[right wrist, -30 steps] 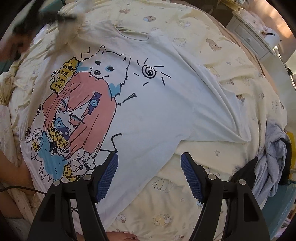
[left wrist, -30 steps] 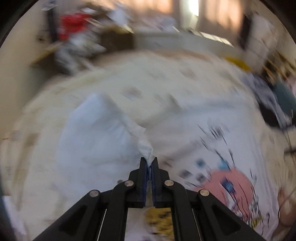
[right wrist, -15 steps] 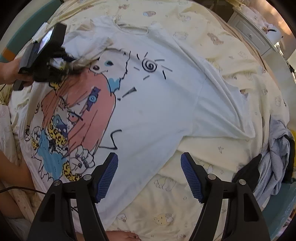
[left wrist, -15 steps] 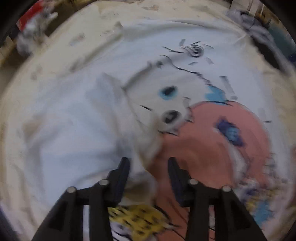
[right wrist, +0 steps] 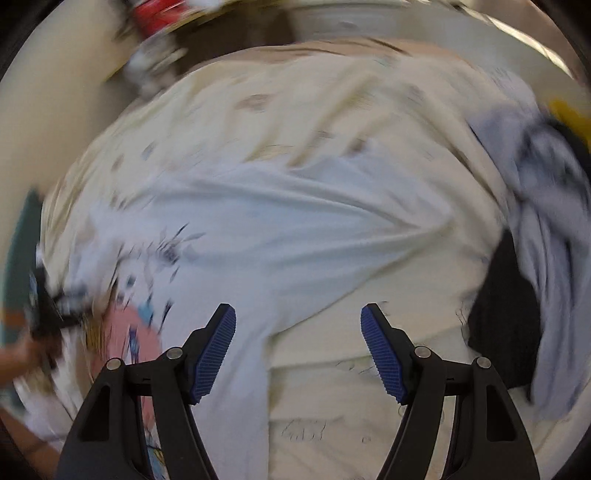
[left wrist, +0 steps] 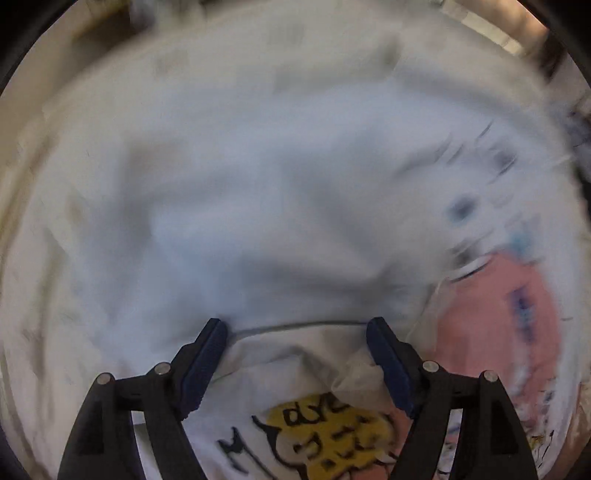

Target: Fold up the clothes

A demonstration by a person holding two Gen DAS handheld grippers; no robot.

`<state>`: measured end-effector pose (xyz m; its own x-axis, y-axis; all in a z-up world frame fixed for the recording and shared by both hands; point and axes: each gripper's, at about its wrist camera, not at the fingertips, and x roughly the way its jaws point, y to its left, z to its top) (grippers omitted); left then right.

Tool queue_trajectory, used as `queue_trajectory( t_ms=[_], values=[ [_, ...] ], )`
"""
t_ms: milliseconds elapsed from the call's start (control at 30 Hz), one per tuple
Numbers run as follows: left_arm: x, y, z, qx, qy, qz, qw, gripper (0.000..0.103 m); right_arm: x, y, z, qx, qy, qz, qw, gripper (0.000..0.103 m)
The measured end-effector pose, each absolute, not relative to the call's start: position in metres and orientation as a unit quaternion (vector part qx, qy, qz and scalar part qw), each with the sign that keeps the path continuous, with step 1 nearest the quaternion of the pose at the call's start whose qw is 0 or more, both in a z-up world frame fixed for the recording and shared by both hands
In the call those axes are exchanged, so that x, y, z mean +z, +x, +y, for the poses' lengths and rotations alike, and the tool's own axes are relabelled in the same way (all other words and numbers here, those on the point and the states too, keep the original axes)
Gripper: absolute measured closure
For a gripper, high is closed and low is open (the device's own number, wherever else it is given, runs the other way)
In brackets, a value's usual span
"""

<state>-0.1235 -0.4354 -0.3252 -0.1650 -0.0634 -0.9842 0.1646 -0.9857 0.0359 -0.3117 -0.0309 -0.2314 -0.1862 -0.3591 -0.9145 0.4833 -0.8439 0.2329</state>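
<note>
A white T-shirt (left wrist: 280, 206) with a pink, yellow and blue cartoon print lies spread on the bed. In the left wrist view its sleeve is folded in over the chest, with the sleeve hem just ahead of my left gripper (left wrist: 297, 350), which is open and empty, low over the shirt. In the right wrist view the T-shirt (right wrist: 295, 236) stretches across the middle. My right gripper (right wrist: 298, 347) is open and empty above the shirt's side edge. The left gripper (right wrist: 48, 314) shows blurred at the far left there.
The bed has a pale yellow printed sheet (right wrist: 258, 107). A grey garment (right wrist: 546, 229) and a black one (right wrist: 506, 317) are piled at the bed's right side. Blurred red clutter (right wrist: 162, 11) lies beyond the bed's far end.
My left gripper let go of the sleeve, opened wide and now sits over the folded-in sleeve. My right gripper stayed open and swung to face across the shirt toward the far end of the bed.
</note>
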Motion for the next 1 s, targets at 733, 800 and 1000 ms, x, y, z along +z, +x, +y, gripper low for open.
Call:
queue_trajectory(
  t_ms=[733,800,1000],
  values=[
    [-0.072,-0.127,-0.378,-0.790,0.577,0.188,0.083,0.023,-0.302,-0.427,-0.028,-0.817,0.532,0.023,0.221,0.100],
    [-0.075,-0.122,-0.375,-0.798,0.570,0.174,0.094,0.023,-0.286,-0.419,-0.038,-0.830,0.503,0.048,0.236,0.100],
    [-0.100,-0.116,-0.396,-0.770,0.581,0.250,0.081,0.023,-0.210,-0.357,-0.119,-0.809,0.433,0.146,0.369,0.100]
  ],
)
